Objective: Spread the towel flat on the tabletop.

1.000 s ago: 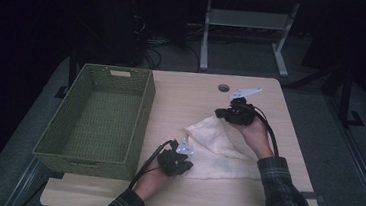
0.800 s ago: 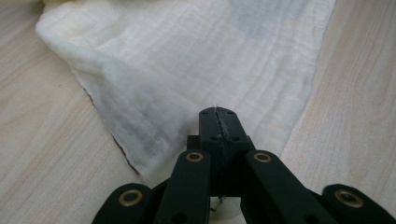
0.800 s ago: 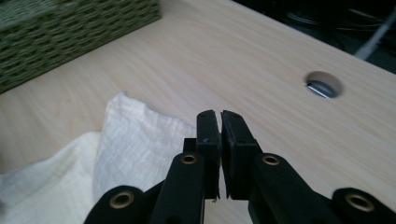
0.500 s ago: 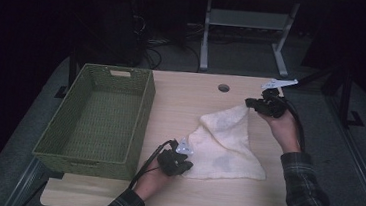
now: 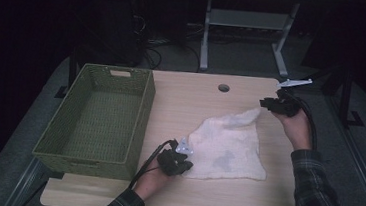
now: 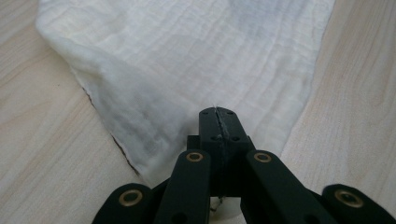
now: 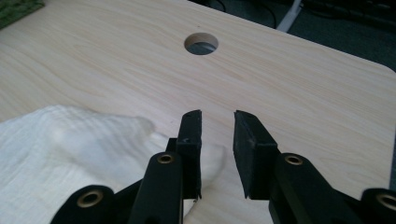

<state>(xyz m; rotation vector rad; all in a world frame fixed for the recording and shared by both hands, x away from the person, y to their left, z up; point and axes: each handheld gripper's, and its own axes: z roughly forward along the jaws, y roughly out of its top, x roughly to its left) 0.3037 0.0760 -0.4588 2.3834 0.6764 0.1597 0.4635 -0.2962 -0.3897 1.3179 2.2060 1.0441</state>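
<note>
- White crinkled gauze cloth (image 5: 227,149) lies spread flat on the pale wood-grain table (image 5: 191,101), right of centre, with one corner drawn out toward the far right edge and a faint grey patch near its middle.
- Table top is a light laminate with rounded corners and a round cable hole (image 5: 224,88) near its far edge; dark grey floor surrounds it, and a metal desk frame (image 5: 247,33) and loose cables stand in the dim background.
- Green woven rectangular basket (image 5: 97,118) sits on the table's left side, well apart from the cloth, with a handle slot cut in its far wall.
- Left claw (image 5: 181,164) rests at the cloth's near-left corner; in the left gripper view its black jaws are pressed together, pinching the cloth's edge (image 6: 140,116), whose weave shows fine ripples.
- Right claw (image 5: 265,104) hangs just beside the cloth's far corner; its jaws have just been opening and stand apart with nothing between them, the cloth tip (image 7: 93,154) lying beneath and to one side.
- No readable writing or labels are visible.
</note>
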